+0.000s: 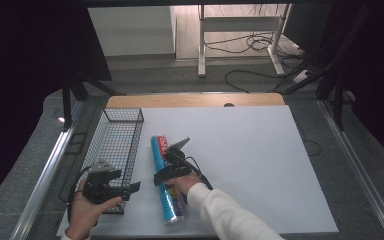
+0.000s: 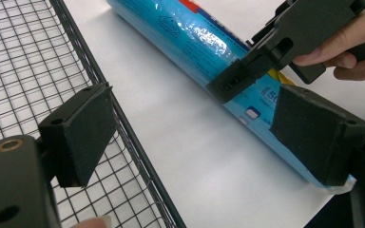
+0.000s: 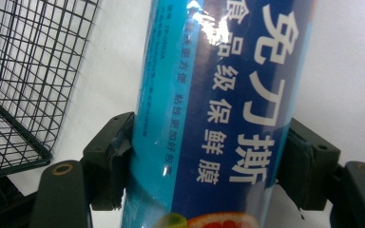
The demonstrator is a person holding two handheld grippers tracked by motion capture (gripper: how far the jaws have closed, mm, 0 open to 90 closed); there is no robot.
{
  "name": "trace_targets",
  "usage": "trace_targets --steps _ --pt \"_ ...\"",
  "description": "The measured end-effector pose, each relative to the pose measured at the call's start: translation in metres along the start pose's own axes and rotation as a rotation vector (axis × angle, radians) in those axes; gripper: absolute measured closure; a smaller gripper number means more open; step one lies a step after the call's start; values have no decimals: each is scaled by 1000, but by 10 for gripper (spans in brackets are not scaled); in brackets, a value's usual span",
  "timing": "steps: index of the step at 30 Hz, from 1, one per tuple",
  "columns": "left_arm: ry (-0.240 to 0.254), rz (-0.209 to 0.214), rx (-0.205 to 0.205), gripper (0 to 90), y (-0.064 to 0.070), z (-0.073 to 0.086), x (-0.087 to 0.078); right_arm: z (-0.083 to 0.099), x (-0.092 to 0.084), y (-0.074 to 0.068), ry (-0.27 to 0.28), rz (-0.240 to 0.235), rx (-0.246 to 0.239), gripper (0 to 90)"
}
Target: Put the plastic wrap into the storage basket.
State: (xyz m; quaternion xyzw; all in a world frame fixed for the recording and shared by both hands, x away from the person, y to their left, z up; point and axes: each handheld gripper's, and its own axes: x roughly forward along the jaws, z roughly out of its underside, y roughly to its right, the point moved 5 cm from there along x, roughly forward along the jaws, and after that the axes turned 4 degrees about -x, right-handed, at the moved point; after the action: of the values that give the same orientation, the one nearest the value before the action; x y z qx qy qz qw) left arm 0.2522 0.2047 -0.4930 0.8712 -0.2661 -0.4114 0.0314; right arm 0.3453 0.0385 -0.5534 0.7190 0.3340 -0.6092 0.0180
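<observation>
Object: we see a roll of cling film (image 1: 166,182) lying on the white table (image 1: 250,165), just beside the wire basket (image 1: 114,150).
Handling: we judge it light, stiff and glossy, so likely slippery; mid-length suits a hold.
Right gripper (image 3: 204,161): jaws closed on the roll, one pad on each side.
Left gripper (image 2: 209,137): jaws apart, empty, over the basket's rim.

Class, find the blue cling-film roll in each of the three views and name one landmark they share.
High view: blue roll lower centre, right of the basket.
Left gripper view: top centre to lower right.
Right gripper view: upright at centre, between the jaws.
Shared landmark: wire basket.
</observation>
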Motion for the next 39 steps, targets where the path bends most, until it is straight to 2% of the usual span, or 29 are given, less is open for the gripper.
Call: trace_targets --steps 4,7,10,18,23,25,33,34,35,39 --pt "2 -1 -2 150 -1 0 0 0 -2 3 1 10 -5 301" --pt "2 -1 -2 149 -1 0 0 0 -4 5 5 0 4 304" --pt "4 0 -5 149 -1 0 -1 -1 -13 9 23 -40 17 308" --pt "4 -3 -3 149 -1 0 0 2 -35 18 50 -103 19 320" --pt "2 -1 -4 149 0 0 1 6 -39 23 59 -111 25 321" --pt "1 -3 -1 149 0 0 1 7 -42 25 59 -128 34 322" --pt "9 -2 -6 149 0 -1 0 7 -67 30 118 -166 28 323" --pt "14 -1 -10 150 0 -1 0 9 -75 32 141 -171 22 322" --pt "14 -1 -10 150 0 -1 0 9 -75 32 141 -171 22 322" --pt "21 11 -20 150 2 -2 2 17 -93 38 197 -181 19 323"
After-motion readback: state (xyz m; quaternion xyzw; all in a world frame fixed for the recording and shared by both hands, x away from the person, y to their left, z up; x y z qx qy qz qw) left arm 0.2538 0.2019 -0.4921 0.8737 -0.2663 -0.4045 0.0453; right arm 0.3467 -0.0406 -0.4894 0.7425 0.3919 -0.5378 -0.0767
